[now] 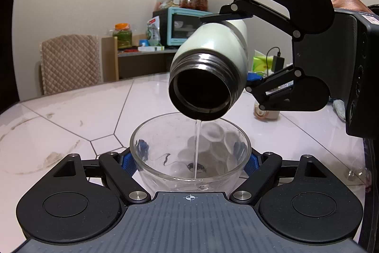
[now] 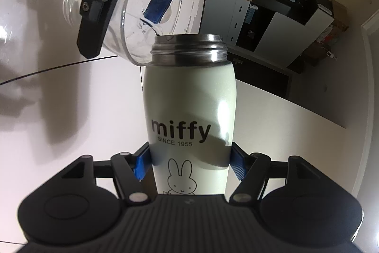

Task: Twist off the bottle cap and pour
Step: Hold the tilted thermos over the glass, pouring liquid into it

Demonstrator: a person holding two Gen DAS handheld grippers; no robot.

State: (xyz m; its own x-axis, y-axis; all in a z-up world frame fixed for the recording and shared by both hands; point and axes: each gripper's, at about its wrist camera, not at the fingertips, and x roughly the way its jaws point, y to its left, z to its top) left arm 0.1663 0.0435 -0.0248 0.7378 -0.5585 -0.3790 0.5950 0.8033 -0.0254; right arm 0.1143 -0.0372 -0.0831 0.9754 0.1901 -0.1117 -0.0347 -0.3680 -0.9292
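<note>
Over tiled table, right gripper clamps tilted Miffy flask (uncapped), water streaming into glass bowl that left gripper grips.

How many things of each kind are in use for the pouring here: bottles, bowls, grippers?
Bottles: 1, the white bottle, cap off, tilted and pouring.
Bowls: 1, the glass bowl.
Grippers: 2, the left gripper on the bowl and the right gripper on the bottle.
Total: 4.
</note>
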